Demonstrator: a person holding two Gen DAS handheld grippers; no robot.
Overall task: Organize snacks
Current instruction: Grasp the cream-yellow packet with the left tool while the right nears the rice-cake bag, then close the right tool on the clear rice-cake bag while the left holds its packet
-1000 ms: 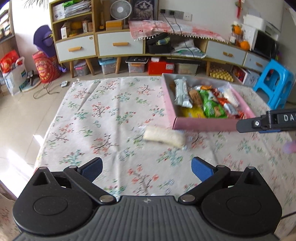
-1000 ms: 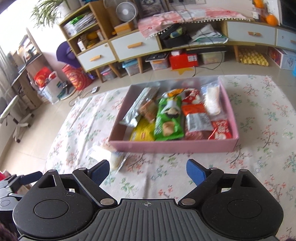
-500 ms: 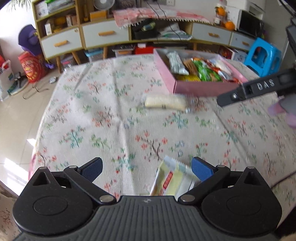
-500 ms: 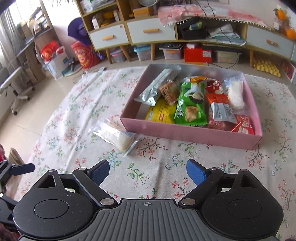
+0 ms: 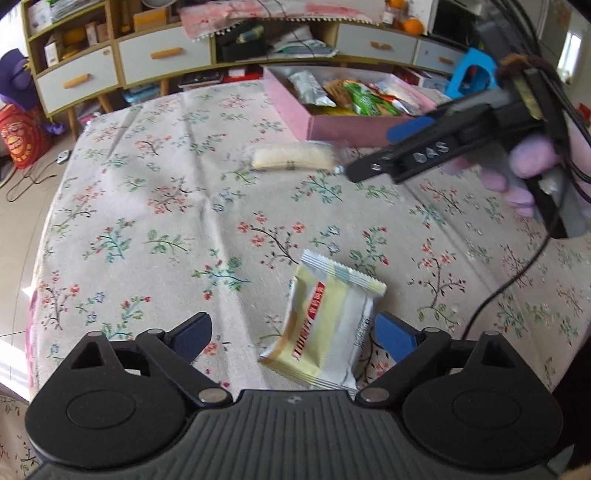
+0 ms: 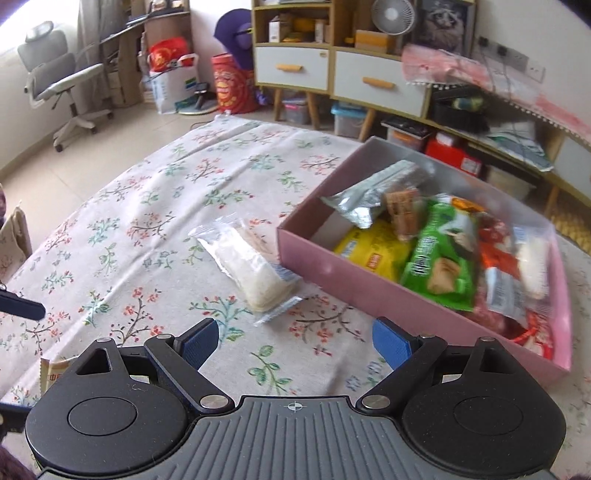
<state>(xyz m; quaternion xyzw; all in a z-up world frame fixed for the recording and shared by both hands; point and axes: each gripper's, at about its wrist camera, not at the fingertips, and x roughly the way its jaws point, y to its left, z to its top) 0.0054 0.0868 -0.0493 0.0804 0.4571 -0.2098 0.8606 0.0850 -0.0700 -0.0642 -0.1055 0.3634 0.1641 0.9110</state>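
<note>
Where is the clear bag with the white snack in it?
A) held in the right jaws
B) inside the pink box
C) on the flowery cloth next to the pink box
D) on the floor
C: the clear bag lies flat on the flowery cloth, just outside the pink box.

A lived-in room with a pale tiled floor [image 6: 155,122] and white walls. A long wooden sideboard [image 6: 332,74] with white drawers and orange handles runs along the far wall, storage bins tucked beneath it. A small white desk fan [image 6: 391,14] sits on top. A grey office chair [image 6: 59,77] stands by a bright window at left. A blue plastic stool [image 5: 471,74] stands at right.
</note>
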